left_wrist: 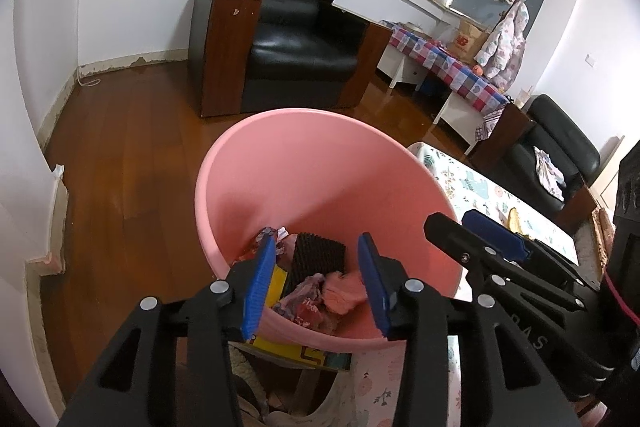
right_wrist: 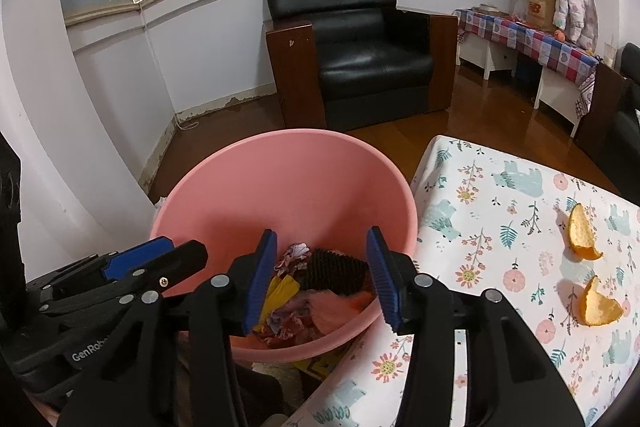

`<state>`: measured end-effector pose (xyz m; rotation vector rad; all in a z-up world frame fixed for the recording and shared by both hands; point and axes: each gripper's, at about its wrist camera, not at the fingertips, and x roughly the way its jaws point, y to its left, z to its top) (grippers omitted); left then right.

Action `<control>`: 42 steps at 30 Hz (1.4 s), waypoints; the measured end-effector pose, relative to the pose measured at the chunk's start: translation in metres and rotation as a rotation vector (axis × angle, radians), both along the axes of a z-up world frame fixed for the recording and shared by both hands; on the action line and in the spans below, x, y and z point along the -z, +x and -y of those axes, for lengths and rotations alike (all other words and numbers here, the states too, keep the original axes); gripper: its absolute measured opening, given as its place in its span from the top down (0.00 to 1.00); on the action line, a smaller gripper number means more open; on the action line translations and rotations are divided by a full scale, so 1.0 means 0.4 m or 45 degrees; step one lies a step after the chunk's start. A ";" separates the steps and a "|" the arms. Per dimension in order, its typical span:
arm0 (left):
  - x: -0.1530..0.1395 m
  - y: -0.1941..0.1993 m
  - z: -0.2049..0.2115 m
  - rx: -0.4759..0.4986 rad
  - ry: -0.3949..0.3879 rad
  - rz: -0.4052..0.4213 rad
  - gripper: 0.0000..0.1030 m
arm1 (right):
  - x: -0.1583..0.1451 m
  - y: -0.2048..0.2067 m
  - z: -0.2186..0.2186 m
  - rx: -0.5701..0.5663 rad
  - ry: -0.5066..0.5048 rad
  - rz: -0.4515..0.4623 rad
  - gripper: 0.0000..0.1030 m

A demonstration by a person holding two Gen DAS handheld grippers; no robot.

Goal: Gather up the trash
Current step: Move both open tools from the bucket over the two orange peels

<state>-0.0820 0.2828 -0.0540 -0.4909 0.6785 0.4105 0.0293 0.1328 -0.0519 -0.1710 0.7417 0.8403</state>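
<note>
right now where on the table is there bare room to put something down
The floral tablecloth is bare between the pink basin and the two orange peels near its right edge. The basin's bottom is crowded with trash; both open grippers hang over it.

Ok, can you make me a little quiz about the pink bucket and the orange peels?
1. True or false: both orange peels already lie in the pink bucket.
2. What does the left gripper hold? A) a peel B) nothing C) a wrapper
3. The peels lie on the table's flowered ____.

Key:
1. False; they are on the table beside the bucket.
2. B; it is open above the trash in the bucket.
3. cloth
</note>
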 end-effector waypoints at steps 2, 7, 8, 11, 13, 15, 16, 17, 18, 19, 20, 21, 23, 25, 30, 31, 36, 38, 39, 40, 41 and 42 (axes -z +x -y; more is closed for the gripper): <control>-0.005 -0.003 0.004 0.001 0.006 0.002 0.59 | -0.002 0.002 0.009 0.009 0.006 -0.002 0.53; -0.014 -0.006 0.013 0.004 0.018 0.004 0.59 | -0.011 0.007 0.039 0.032 0.031 -0.005 0.53; -0.017 -0.006 0.017 0.006 0.021 0.006 0.59 | -0.013 0.007 0.044 0.033 0.032 -0.004 0.53; -0.027 -0.005 0.028 0.013 0.031 0.008 0.59 | -0.024 0.008 0.070 0.056 0.050 0.004 0.53; -0.034 -0.005 0.040 0.020 0.042 0.011 0.59 | -0.029 0.009 0.087 0.069 0.055 0.008 0.53; -0.042 -0.004 0.047 0.028 0.049 0.012 0.59 | -0.034 0.011 0.106 0.087 0.057 0.012 0.53; -0.046 -0.003 0.052 0.030 0.052 0.013 0.59 | -0.036 0.013 0.116 0.101 0.056 0.014 0.53; -0.050 -0.002 0.057 0.034 0.055 0.015 0.59 | -0.038 0.014 0.127 0.116 0.054 0.014 0.53; -0.055 0.000 0.059 0.037 0.056 0.016 0.59 | -0.040 0.016 0.137 0.131 0.053 0.013 0.53; -0.059 0.001 0.066 0.042 0.060 0.017 0.59 | -0.042 0.018 0.147 0.143 0.052 0.011 0.53; -0.062 0.002 0.072 0.048 0.065 0.018 0.59 | -0.042 0.020 0.156 0.152 0.050 0.011 0.53; -0.065 0.003 0.075 0.052 0.068 0.019 0.59 | -0.045 0.021 0.170 0.170 0.045 0.016 0.53; -0.072 0.008 0.090 0.065 0.077 0.021 0.59 | -0.047 0.022 0.186 0.190 0.035 0.025 0.53; -0.078 0.012 0.106 0.078 0.082 0.022 0.59 | -0.051 0.025 0.209 0.216 0.029 0.034 0.53; -0.087 0.021 0.133 0.112 0.099 0.017 0.59 | -0.051 0.041 0.265 0.277 0.029 0.026 0.53; -0.089 0.023 0.139 0.119 0.104 0.016 0.59 | -0.050 0.043 0.271 0.285 0.028 0.024 0.53; -0.097 0.040 0.170 0.150 0.122 0.005 0.59 | -0.042 0.063 0.317 0.347 0.021 0.002 0.53; -0.099 0.048 0.182 0.162 0.126 0.001 0.59 | -0.038 0.070 0.335 0.371 0.016 -0.002 0.53; -0.102 0.054 0.189 0.169 0.128 -0.002 0.59 | -0.037 0.074 0.343 0.379 0.015 -0.002 0.53; -0.102 0.058 0.197 0.175 0.131 -0.005 0.59 | -0.036 0.075 0.353 0.386 0.013 -0.002 0.53; -0.103 0.062 0.200 0.182 0.133 -0.007 0.59 | -0.035 0.079 0.367 0.399 0.012 0.001 0.53; -0.104 0.067 0.208 0.191 0.138 -0.010 0.59 | -0.034 0.082 0.380 0.408 0.012 0.003 0.53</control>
